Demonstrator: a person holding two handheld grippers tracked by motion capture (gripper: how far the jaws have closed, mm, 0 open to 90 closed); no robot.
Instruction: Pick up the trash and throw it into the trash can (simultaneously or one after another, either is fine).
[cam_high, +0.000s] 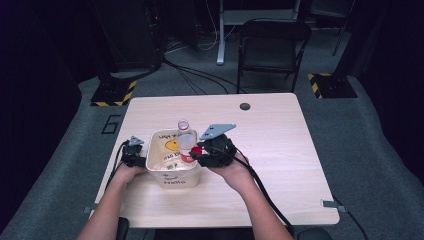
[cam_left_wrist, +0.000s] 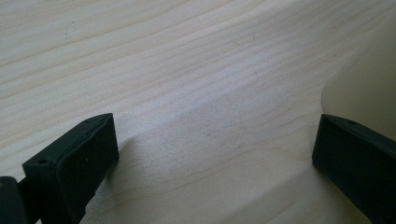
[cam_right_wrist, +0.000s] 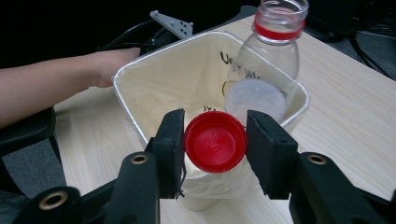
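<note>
A cream bin (cam_high: 172, 178) marked "Hello" stands near the table's front edge. A clear, uncapped bottle (cam_high: 186, 141) with a red neck ring leans inside it against the far right corner. My right gripper (cam_high: 197, 152) hovers at the bin's right rim, shut on the red bottle cap (cam_high: 196, 149). In the right gripper view the cap (cam_right_wrist: 215, 141) sits squeezed between the two pads (cam_right_wrist: 173, 140) above the bin (cam_right_wrist: 154, 88), with the bottle (cam_right_wrist: 273, 51) behind. My left gripper (cam_high: 134, 156) rests against the bin's left side, open (cam_left_wrist: 215, 133), with only bare table between its jaws.
The wooden table (cam_high: 270, 145) has a dark cable hole (cam_high: 244, 106) at the back. A black chair (cam_high: 272, 45) and floor cables lie beyond it. Yellow-striped bases (cam_high: 114, 93) (cam_high: 330, 85) flank the table's far corners. The right gripper's cable (cam_high: 265, 195) trails toward the front edge.
</note>
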